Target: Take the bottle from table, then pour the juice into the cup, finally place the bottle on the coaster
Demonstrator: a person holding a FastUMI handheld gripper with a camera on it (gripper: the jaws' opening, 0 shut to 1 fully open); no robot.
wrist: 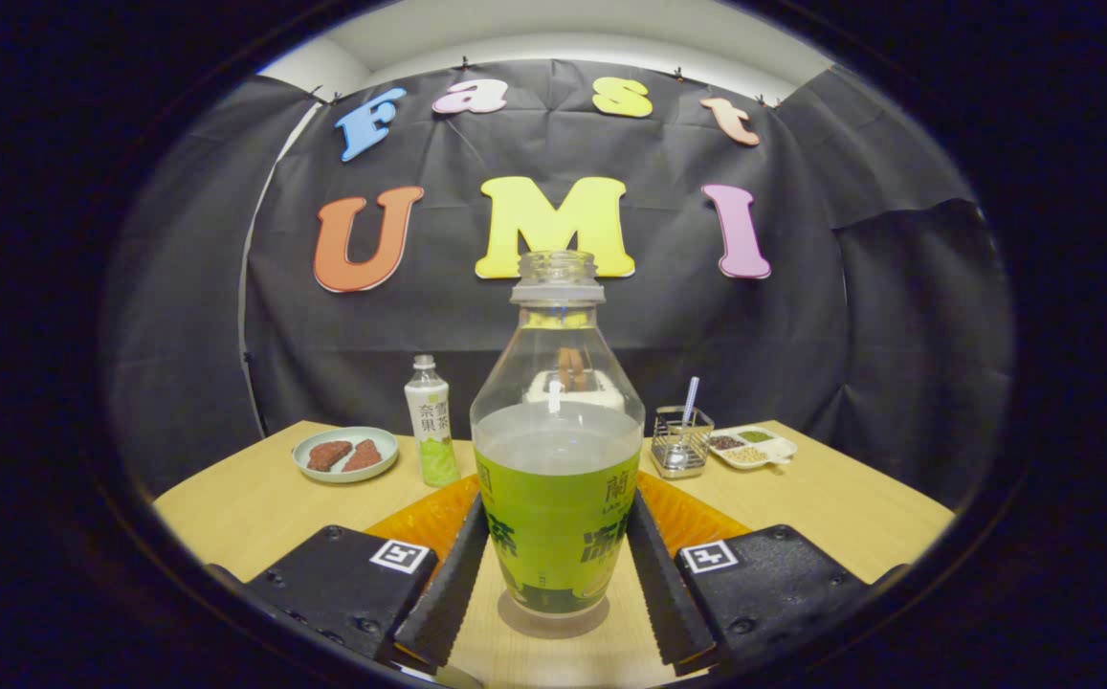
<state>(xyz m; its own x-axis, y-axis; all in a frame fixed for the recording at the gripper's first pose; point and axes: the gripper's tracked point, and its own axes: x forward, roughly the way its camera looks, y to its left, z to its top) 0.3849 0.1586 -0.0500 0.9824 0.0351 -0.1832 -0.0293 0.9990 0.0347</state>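
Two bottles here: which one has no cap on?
The big bottle between the gripper fingers: its neck is open, and both fingers press its green label. The small bottle, farther back beside the plate, wears a cap.

Wooden table [830,507] has some clutter along the far edge. Far left there's a pale green plate [345,453] with two reddish-brown pieces of food on it, and right next to it a small capped bottle of green drink [431,421]. Far right sits a wire mesh holder [681,441] with a straw [689,400] sticking up, beside a white divided dish [753,446] of seeds or grains.
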